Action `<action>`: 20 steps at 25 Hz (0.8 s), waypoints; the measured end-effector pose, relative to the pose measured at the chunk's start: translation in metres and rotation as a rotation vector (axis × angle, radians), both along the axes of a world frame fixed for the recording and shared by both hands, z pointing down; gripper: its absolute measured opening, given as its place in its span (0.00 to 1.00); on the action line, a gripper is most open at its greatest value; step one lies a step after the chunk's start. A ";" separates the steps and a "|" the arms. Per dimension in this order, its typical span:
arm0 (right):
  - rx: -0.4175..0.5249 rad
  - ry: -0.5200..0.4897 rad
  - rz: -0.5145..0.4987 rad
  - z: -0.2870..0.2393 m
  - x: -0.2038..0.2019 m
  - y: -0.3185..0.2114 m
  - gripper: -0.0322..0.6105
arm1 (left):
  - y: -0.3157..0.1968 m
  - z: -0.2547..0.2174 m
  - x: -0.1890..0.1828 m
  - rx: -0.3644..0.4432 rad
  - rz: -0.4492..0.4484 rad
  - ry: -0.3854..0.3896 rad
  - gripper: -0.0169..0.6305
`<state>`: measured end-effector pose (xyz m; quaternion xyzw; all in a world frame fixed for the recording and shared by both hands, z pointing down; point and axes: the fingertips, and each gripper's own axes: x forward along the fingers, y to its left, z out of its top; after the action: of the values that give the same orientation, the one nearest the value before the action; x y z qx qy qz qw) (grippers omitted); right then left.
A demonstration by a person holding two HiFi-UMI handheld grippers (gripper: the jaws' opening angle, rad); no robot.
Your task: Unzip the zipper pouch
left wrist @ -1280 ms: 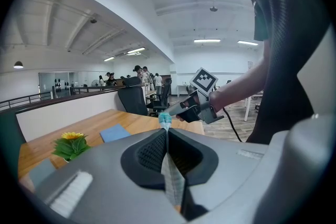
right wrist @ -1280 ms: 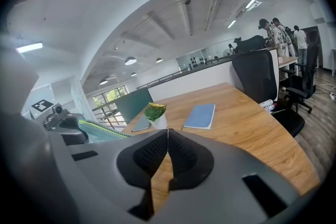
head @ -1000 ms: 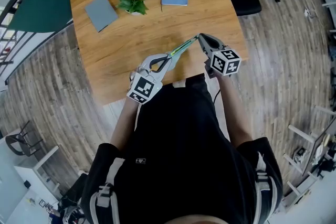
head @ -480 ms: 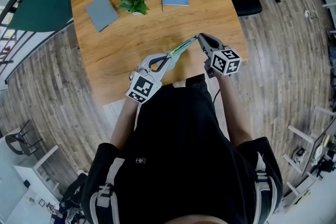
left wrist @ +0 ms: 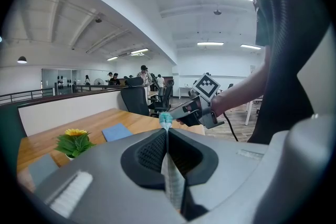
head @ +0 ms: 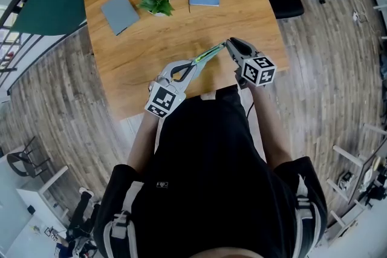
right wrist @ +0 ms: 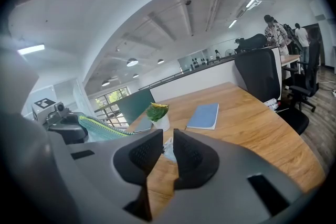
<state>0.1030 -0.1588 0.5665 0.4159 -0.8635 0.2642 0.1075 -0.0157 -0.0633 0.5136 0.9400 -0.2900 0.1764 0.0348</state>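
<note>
A: Over the table (head: pixel 181 27)'s 6 o'clock edge, zipper pouch (head: pixel 210 55) is stretched taut. Left tool (head: pixel 195 64) is clamped shut on its 8 o'clock end, as anchor.
B: Right tool (head: pixel 230 43)?
A: At the 2 o'clock end. Jaws have just been opening, now slightly apart, pale tab (right wrist: pixel 168 150) between them (letting go, I'd guess).

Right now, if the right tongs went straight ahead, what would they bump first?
The zipper pouch: its pale end sits between the right tongs, whose jaws have just been opening. Past it, probably the potted sunflower, though depth is unclear.
</note>
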 end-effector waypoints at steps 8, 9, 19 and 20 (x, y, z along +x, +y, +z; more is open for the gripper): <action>0.000 -0.012 0.014 -0.001 0.008 0.002 0.16 | 0.002 0.005 -0.003 -0.006 -0.007 -0.010 0.03; 0.000 -0.012 0.016 0.000 0.009 0.002 0.16 | 0.002 0.006 -0.004 -0.007 -0.008 -0.012 0.03; -0.013 -0.020 0.000 0.001 0.013 0.011 0.13 | 0.002 0.010 -0.008 -0.037 -0.033 0.001 0.03; -0.012 -0.016 -0.005 0.002 0.013 0.013 0.11 | 0.002 0.010 -0.008 -0.040 -0.036 0.002 0.03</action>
<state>0.1161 -0.1456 0.5681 0.4108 -0.8639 0.2723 0.1036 -0.0237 -0.0616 0.5237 0.9339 -0.3032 0.1805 0.0570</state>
